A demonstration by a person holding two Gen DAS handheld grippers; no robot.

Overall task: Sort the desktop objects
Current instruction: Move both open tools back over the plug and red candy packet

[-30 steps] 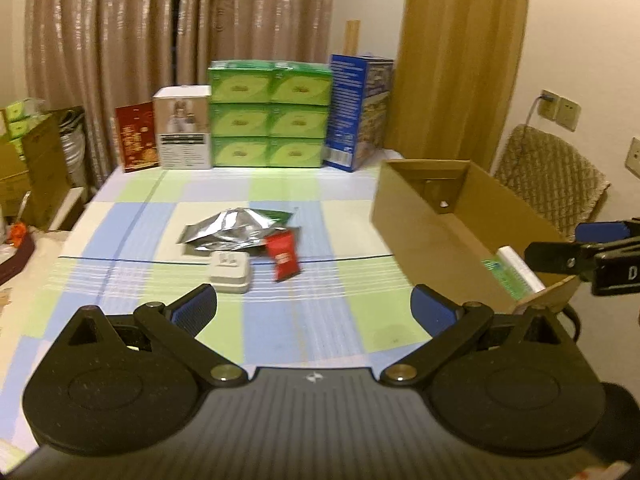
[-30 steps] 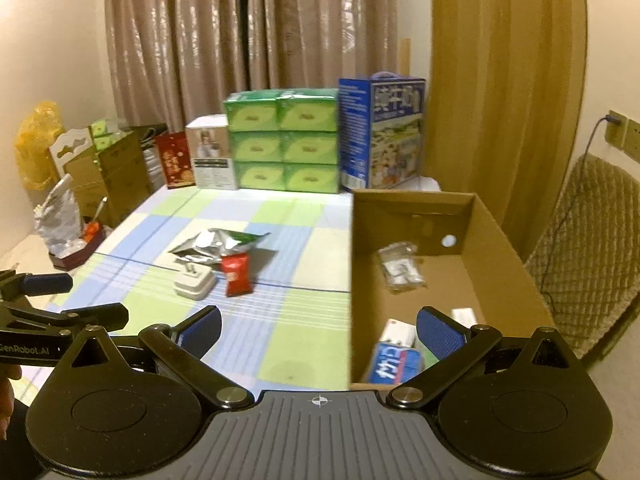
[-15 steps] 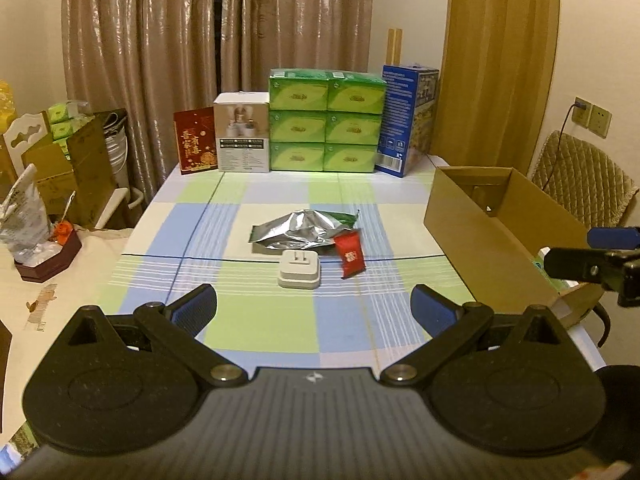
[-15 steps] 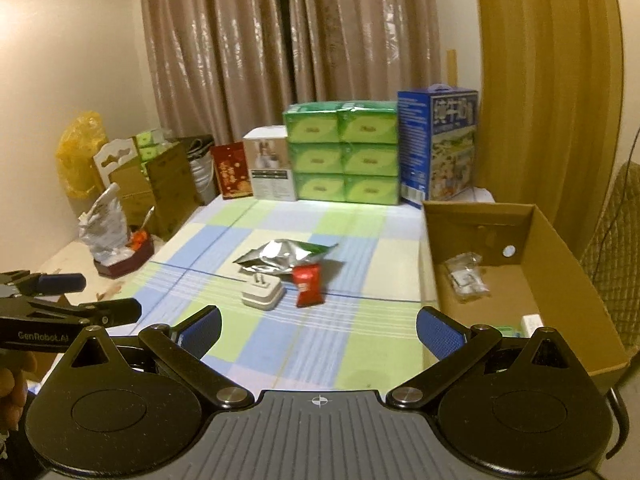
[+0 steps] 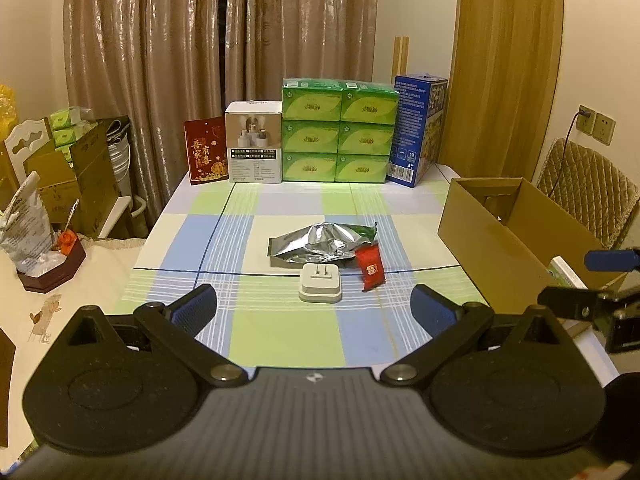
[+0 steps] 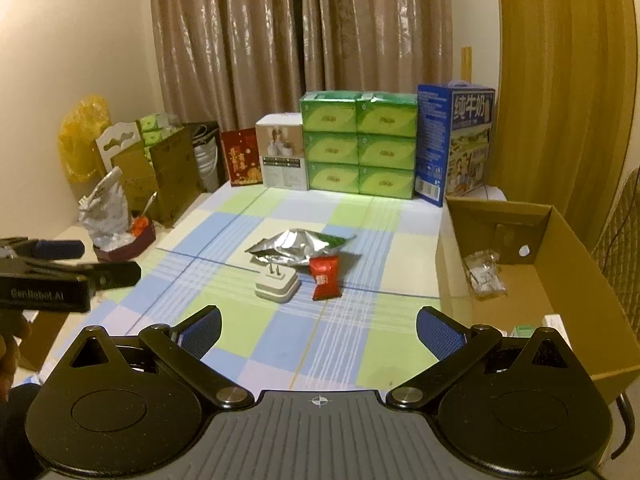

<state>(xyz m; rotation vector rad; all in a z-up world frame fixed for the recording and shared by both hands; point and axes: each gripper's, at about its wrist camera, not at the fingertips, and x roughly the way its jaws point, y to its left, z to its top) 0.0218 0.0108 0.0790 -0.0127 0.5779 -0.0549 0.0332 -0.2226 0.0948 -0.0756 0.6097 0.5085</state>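
- Already in the cardboard box [image 6: 560,280]: a clear packet [image 6: 484,276] and some small boxes.
- Left on the table [image 5: 280,336]: foil bag [image 5: 316,242], white plug [image 5: 320,288], red sachet [image 5: 370,268].
- My left tongs [image 5: 314,306] and right tongs [image 6: 318,330] gape wide, empty.

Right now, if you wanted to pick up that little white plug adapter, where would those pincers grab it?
Probably across the white plug adapter body, coming from above with one finger on each flat side. It lies on its back, prongs pointing up, so the squat body is the widest firm part. The red packet lies close on its right, so lower carefully.
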